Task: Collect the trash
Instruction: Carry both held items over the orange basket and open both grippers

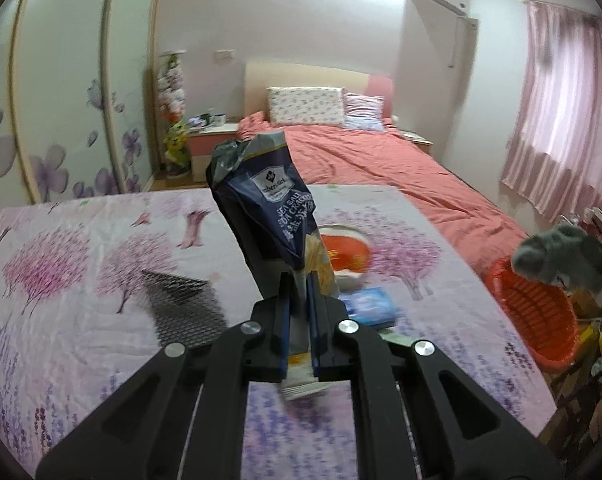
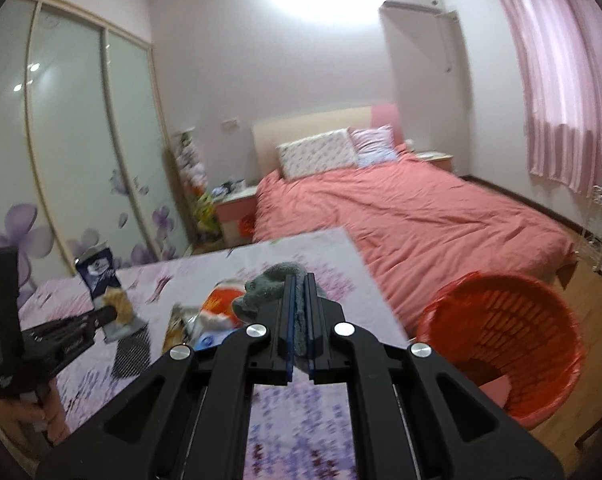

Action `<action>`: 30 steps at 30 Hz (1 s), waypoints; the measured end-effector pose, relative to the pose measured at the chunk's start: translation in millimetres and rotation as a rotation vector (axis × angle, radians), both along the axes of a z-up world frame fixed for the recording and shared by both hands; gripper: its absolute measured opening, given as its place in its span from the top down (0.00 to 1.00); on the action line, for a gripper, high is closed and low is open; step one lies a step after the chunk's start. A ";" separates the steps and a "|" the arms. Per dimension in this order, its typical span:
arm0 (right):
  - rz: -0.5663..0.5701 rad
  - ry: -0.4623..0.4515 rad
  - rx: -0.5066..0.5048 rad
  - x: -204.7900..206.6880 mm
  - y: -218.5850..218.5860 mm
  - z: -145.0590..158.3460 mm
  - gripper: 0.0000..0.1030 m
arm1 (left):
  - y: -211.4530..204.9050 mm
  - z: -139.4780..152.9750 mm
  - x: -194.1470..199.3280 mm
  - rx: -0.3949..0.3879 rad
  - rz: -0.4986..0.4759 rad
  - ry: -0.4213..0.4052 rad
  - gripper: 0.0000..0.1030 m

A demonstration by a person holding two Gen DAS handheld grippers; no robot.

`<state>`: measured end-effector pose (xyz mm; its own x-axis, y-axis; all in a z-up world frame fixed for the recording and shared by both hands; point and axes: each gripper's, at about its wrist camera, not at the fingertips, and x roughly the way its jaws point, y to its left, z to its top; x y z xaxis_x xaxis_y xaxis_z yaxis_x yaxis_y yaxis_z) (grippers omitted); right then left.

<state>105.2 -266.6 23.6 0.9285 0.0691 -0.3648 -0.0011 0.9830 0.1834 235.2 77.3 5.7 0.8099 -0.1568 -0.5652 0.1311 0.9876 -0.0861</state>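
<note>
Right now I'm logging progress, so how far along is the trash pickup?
Done: a pink scrap already lies in the red plastic basket. In hand: the left tool grips a dark blue snack bag; the right tool grips a grey cloth. Left: an orange-and-white wrapper and a blue packet remain on the floral tablecloth.

The right gripper (image 2: 300,280) pinches a grey cloth (image 2: 266,285) above the floral-covered table (image 2: 333,272). To its left the left gripper (image 2: 111,315) grips a dark blue snack bag (image 2: 99,276). An orange basket (image 2: 501,340) stands on the floor beside the table.
</note>
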 end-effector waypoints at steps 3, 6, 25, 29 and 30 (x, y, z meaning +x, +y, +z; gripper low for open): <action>-0.039 -0.015 0.001 -2.8 -12.3 1.8 0.95 | -19.1 4.9 -1.7 -0.002 -0.045 -0.008 0.91; -0.075 -0.024 0.000 -4.0 -23.0 0.0 0.95 | -37.9 7.2 -3.5 -0.010 -0.089 -0.009 0.91; -0.321 -0.051 0.033 -3.6 -119.8 -14.8 0.95 | -223.0 8.4 -11.5 -0.073 -0.474 0.013 0.91; -0.366 -0.043 0.053 0.1 -142.1 -22.1 0.95 | -264.3 0.2 -8.0 -0.066 -0.547 0.028 0.91; -0.375 -0.038 0.060 0.7 -148.0 -24.5 0.95 | -274.3 -2.3 -6.3 -0.064 -0.564 0.033 0.91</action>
